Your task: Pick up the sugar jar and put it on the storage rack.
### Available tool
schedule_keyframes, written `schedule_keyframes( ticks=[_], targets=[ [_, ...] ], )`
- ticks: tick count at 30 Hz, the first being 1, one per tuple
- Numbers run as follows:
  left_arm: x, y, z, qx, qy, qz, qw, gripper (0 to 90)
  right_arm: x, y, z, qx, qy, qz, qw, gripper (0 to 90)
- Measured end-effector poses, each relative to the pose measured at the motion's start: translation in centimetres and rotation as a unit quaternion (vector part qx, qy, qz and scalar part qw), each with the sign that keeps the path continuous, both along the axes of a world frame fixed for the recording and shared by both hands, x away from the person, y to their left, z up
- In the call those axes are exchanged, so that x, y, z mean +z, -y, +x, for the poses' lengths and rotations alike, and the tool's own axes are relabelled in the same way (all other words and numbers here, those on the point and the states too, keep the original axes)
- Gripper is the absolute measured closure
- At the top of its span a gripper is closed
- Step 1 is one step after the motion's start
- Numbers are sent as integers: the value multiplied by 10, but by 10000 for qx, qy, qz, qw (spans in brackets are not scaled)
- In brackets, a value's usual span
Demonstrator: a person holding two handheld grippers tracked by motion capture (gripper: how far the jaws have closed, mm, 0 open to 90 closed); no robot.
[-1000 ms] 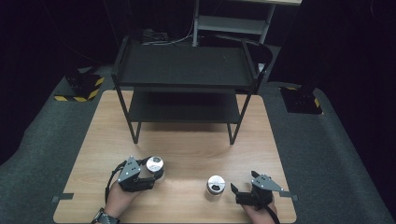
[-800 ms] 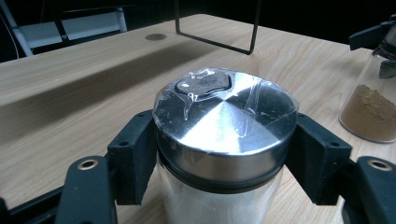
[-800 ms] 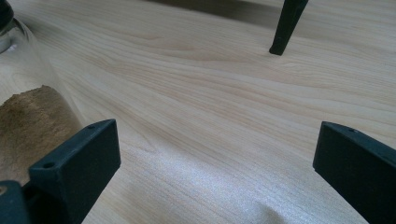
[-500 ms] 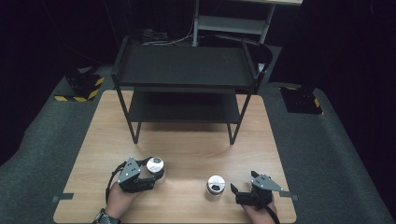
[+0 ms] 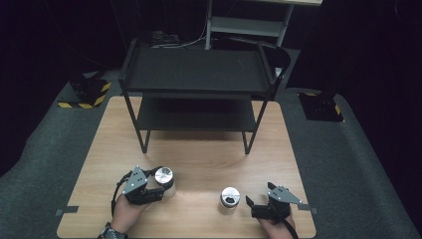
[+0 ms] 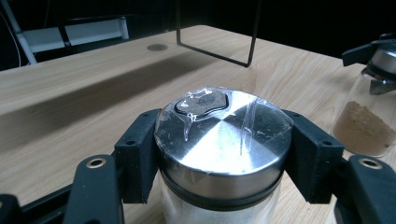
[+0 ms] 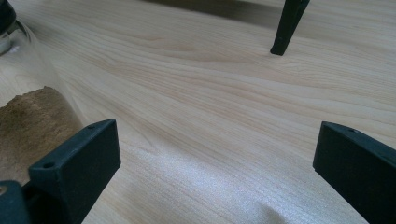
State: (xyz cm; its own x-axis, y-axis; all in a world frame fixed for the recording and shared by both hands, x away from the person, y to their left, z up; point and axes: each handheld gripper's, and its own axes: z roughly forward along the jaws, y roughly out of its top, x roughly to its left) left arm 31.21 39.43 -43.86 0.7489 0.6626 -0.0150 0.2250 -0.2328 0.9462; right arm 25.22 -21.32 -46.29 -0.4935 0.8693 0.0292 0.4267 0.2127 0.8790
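Glass jar (image 6: 223,154), steel lid, white powder

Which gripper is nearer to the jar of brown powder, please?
The right gripper: it sits open just beside the jar of brown powder, not touching it. The left gripper is farther off across the table, its fingers shut on the jar of white powder.

Shaker jar (image 6: 219,154): glossy brushed-metal lid under clear film, clear glass body. Table (image 6: 93,79): pale matt wood grain. Gripper pads (image 6: 310,154): matt black plastic. Rack (image 5: 196,69): matt black metal.
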Motion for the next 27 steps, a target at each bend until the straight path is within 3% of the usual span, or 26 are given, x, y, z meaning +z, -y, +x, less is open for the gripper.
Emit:
schedule_keyframes(
  ticks=[15,27],
  targets=[
    [24,-2,-6,13,244,-93,9997,349,0,1,1,7,-18,12,10000,2],
    [44,-5,-7,47,320,-199,9993,349,0,2,1,17,-24,42,10000,2]
  ],
)
